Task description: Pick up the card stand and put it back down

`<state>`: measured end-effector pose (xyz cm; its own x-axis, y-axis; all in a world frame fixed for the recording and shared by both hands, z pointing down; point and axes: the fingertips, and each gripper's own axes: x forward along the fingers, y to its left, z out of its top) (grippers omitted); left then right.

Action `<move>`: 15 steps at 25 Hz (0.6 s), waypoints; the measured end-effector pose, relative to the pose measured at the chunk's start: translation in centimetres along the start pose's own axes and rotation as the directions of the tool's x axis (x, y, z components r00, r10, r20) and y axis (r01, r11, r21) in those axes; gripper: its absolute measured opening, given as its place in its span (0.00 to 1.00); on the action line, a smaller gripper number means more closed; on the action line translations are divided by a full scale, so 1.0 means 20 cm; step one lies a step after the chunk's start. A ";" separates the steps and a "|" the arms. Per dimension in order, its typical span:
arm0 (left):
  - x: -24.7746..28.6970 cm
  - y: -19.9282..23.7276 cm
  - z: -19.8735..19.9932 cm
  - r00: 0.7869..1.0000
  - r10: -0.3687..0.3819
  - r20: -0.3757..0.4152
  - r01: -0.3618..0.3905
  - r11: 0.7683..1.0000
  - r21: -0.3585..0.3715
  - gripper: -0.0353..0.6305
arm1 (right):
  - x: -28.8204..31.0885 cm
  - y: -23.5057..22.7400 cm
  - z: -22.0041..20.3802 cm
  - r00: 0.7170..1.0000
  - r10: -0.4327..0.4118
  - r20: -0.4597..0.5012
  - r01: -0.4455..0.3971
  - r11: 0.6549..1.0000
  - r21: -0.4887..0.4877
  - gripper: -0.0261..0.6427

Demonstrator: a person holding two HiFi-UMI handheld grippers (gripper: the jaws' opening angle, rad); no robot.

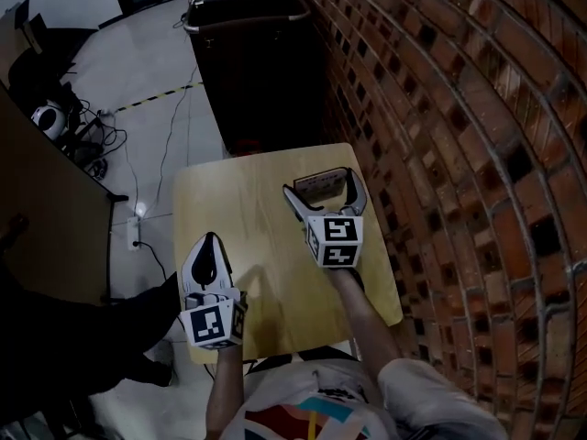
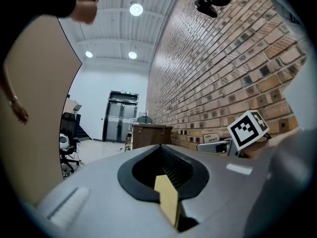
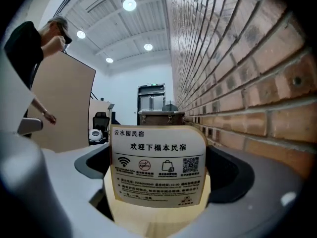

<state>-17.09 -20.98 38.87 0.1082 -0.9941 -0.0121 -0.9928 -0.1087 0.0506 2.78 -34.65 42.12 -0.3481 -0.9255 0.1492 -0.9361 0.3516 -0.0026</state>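
From the head view, your right gripper (image 1: 320, 188) is out over the far right part of the small wooden table (image 1: 248, 191), which stands against the brick wall (image 1: 440, 108). Its jaws are spread wide, one on each side of the card stand (image 1: 321, 181). The stand sits near the table's far edge. Your left gripper (image 1: 210, 242) is over the near left part of the table, well apart from the stand, with its jaws brought together to a point. A dark cabinet (image 1: 257, 62) stands on the floor beyond the table.

In your left gripper view, the jaws meet with nothing held between them, and only a thin tan sliver shows in the gap. The marker cube (image 2: 248, 128) on your right gripper shows off to the right, beside the wall.

In your right gripper view, the card stand (image 3: 157, 167) stands upright between the parted jaws, its printed face toward the camera and tan tabletop under it. There is room on both sides, so the jaws flank it without pinching it.
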 end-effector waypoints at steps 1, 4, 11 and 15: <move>0.02 0.02 -0.02 1.000 0.007 -0.009 -0.007 1.000 0.002 0.06 | 0.06 -0.02 -0.04 1.000 0.000 -0.014 0.000 1.000 0.007 0.90; 0.06 0.06 -0.08 0.999 0.031 -0.039 -0.030 1.000 0.004 0.06 | 0.25 -0.07 -0.18 0.998 0.002 -0.068 0.000 0.999 0.034 0.90; 0.18 0.11 -0.18 0.995 0.048 -0.089 -0.047 0.999 0.009 0.06 | 0.59 -0.16 -0.51 0.977 -0.033 -0.210 0.045 0.998 0.051 0.90; 0.21 0.13 -0.20 0.993 0.063 -0.104 -0.062 0.998 0.013 0.06 | 0.67 -0.20 -0.61 0.964 -0.044 -0.261 0.057 0.997 0.043 0.90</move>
<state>-19.09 -25.49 42.97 0.0506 -0.9942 0.0949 -0.9982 -0.0472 0.0380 2.47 -46.72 56.21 -0.2818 -0.8710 0.4025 -0.9557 0.2921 -0.0370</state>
